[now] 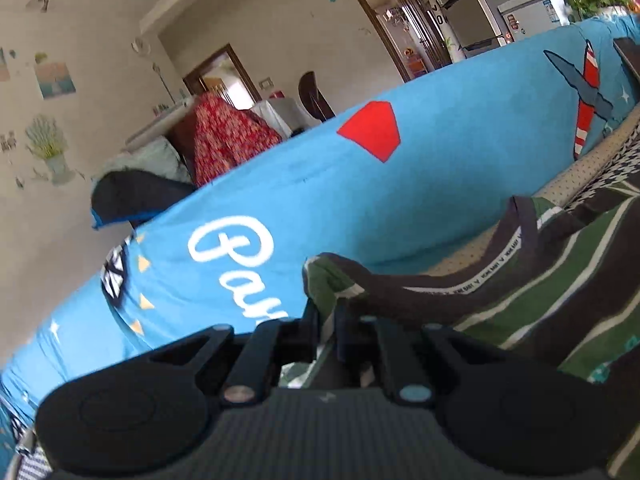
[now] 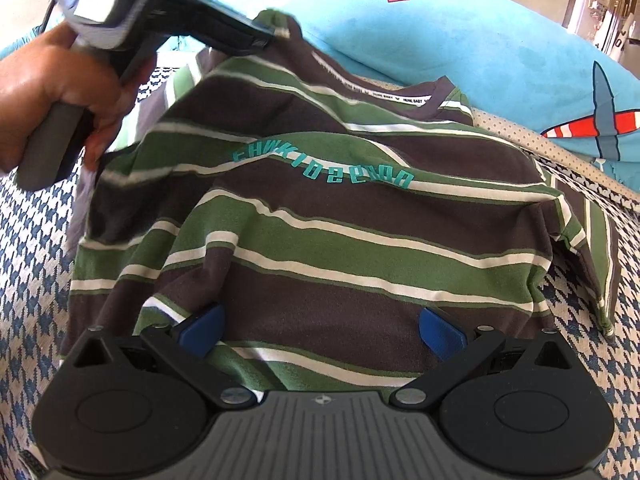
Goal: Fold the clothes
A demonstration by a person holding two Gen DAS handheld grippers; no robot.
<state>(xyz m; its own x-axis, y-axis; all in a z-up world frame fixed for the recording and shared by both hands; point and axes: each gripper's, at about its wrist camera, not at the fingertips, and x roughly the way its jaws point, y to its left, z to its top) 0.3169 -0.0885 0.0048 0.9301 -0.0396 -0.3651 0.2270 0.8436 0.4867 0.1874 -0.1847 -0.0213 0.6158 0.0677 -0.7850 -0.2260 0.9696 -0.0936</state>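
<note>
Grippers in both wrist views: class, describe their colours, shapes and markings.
The right gripper has blue finger pads, black linkage arms, round black hubs and a ribbed grey body. The left gripper has the same build, but with black fingers. No sleeve is visible.

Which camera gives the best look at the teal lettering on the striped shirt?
The right wrist view. The teal lettering arcs across the chest of the striped shirt, unobstructed and sharp, though upside down. The left wrist view catches only a few teal marks at the shirt's lower right edge, unreadable.
</note>
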